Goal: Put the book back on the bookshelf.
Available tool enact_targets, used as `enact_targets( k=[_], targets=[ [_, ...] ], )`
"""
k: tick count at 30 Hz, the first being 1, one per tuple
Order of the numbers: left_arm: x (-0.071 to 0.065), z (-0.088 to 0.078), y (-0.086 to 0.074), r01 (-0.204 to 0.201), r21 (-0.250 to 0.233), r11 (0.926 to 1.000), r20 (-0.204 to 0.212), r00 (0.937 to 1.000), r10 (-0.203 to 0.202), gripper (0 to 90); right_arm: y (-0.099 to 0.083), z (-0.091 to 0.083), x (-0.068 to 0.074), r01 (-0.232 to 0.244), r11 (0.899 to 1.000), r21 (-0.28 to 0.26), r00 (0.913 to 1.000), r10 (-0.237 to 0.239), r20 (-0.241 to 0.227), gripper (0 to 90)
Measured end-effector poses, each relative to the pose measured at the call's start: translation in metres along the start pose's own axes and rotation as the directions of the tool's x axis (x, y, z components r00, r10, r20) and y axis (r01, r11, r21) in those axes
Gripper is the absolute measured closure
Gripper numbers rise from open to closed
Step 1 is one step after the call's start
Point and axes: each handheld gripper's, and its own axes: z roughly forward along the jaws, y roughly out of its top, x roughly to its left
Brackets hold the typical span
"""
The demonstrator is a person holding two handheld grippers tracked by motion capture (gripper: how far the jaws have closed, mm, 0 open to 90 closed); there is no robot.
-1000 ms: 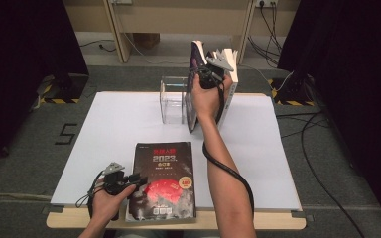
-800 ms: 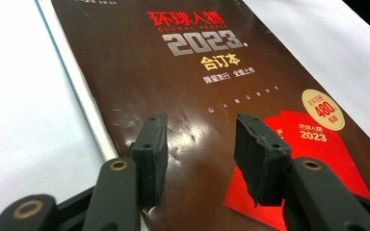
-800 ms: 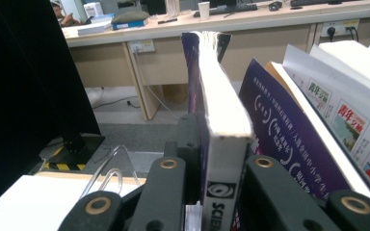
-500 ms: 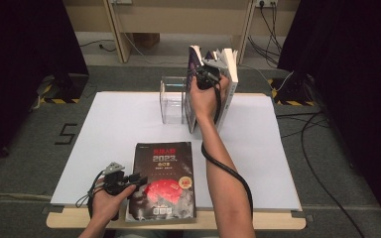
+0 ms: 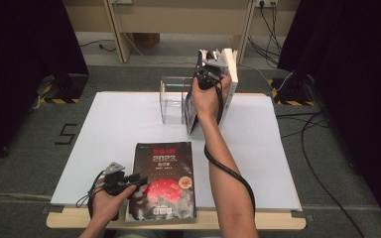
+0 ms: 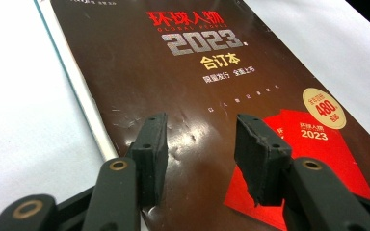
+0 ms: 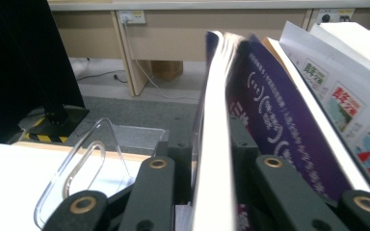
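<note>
A dark magazine (image 5: pixel 164 181) with "2023" on its cover (image 6: pixel 212 72) lies flat at the table's front edge. My left gripper (image 5: pixel 140 180) hovers over its lower left part, open, with its jaws (image 6: pixel 202 139) spread just above the cover. At the back, my right gripper (image 5: pixel 206 79) is shut on the top edge of an upright thin book (image 5: pixel 192 111), whose white page edge (image 7: pixel 214 144) runs between the jaws. This book stands just right of a clear acrylic bookend (image 5: pixel 172 99). A purple book (image 7: pixel 274 115) leans right behind it.
More upright books with white covers (image 5: pixel 230 74) (image 7: pixel 347 86) lean to the right of the held one. The clear bookend (image 7: pixel 86 163) curves up on the left in the right gripper view. A white sheet (image 5: pixel 104 134) covers the table. Cables lie on the floor beyond.
My right gripper has shifted slightly left and down with the upright book. The left gripper and the flat magazine have not moved.
</note>
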Motion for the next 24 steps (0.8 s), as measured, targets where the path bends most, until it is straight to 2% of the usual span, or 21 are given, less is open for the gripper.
enact_targets(
  k=[7,17,22,24],
  targets=[
    [0.000,0.000,0.000,-0.002,0.001,1.0000,-0.002,1.0000,0.002,54.6,-0.002,-0.008,-0.005,0.019,1.000,0.005,0.9998,-0.019,0.001,75.8],
    [-0.001,0.000,0.000,-0.001,-0.001,1.0000,-0.003,1.0000,0.001,54.6,-0.009,-0.019,-0.007,0.060,0.998,0.015,0.9976,-0.061,0.033,64.8],
    [-0.001,0.000,0.000,-0.002,-0.002,1.0000,-0.005,1.0000,0.002,54.5,-0.012,-0.030,-0.008,0.072,0.997,0.008,0.9962,-0.072,0.049,62.9],
    [-0.001,0.000,0.000,-0.002,-0.002,1.0000,-0.005,1.0000,0.002,54.5,-0.014,-0.033,-0.010,0.063,0.998,0.007,0.9970,-0.064,0.045,62.5]
  ],
)
